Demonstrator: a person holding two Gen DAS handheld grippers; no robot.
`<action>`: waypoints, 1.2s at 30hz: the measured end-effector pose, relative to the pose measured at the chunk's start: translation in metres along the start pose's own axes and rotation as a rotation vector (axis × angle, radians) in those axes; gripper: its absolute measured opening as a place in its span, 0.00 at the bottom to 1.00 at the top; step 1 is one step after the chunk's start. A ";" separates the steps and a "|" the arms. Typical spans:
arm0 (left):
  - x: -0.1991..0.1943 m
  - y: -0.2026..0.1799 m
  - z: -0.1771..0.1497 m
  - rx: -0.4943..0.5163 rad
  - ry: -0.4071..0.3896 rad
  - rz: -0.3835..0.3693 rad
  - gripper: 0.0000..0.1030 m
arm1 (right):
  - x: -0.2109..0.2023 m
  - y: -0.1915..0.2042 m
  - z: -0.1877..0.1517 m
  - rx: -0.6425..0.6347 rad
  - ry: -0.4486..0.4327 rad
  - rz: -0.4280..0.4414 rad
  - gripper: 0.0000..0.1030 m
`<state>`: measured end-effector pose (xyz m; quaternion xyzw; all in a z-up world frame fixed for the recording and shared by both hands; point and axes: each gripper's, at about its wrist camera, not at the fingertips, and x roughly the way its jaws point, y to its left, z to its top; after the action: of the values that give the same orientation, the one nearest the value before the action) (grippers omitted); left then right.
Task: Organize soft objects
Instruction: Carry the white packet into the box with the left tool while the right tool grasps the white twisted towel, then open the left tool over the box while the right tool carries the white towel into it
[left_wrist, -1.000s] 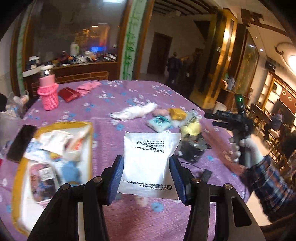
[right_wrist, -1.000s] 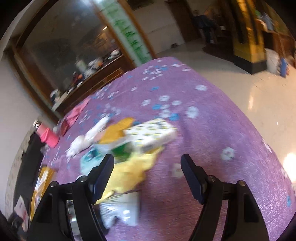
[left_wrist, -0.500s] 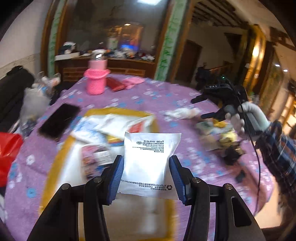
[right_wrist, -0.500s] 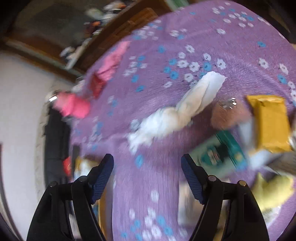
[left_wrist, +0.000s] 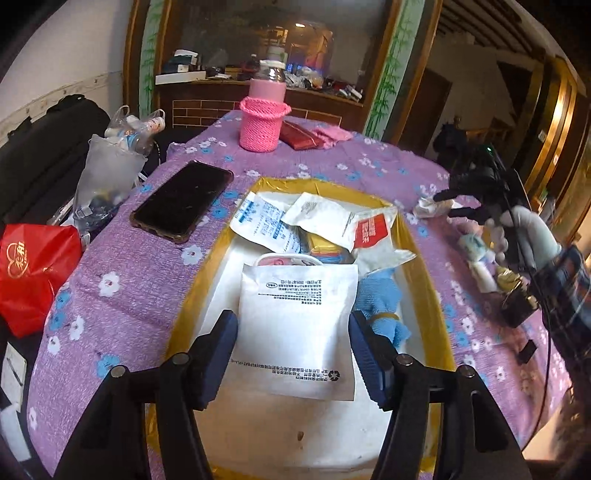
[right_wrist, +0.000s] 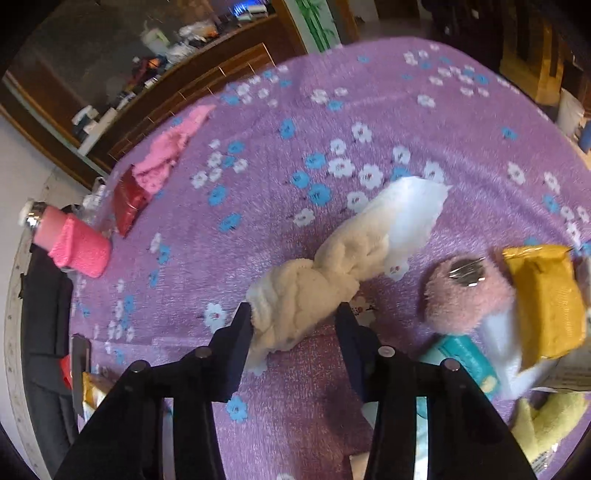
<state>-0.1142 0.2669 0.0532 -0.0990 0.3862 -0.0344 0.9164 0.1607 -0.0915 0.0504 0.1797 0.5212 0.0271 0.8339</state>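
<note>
My left gripper (left_wrist: 293, 345) jaws opening, letting the white pouch (left_wrist: 297, 325) drop into the tray (left_wrist: 421, 291) beneath. My right gripper (right_wrist: 295, 325) jaws closing around the cream towel (right_wrist: 314, 291), next for sorting.

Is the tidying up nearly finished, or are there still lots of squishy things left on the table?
About halfway. Done: several packets and a blue cloth lie in the yellow-rimmed tray. In hand: the left gripper is opening around a white pouch over the tray; the right gripper is closing on the cream towel. Left: a pink fluffy ball, yellow packet and teal pack.
</note>
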 end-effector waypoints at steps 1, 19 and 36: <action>-0.005 0.002 0.000 -0.009 -0.008 0.001 0.67 | -0.008 -0.001 -0.001 -0.006 -0.010 0.010 0.43; -0.067 0.038 -0.018 -0.279 -0.158 0.023 0.76 | -0.130 0.123 -0.179 -0.584 0.091 0.346 0.44; -0.062 0.045 -0.031 -0.302 -0.135 -0.012 0.77 | -0.062 0.186 -0.290 -0.924 0.271 0.181 0.44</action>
<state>-0.1807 0.3151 0.0663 -0.2399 0.3238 0.0253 0.9149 -0.0958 0.1463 0.0506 -0.1696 0.5407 0.3509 0.7455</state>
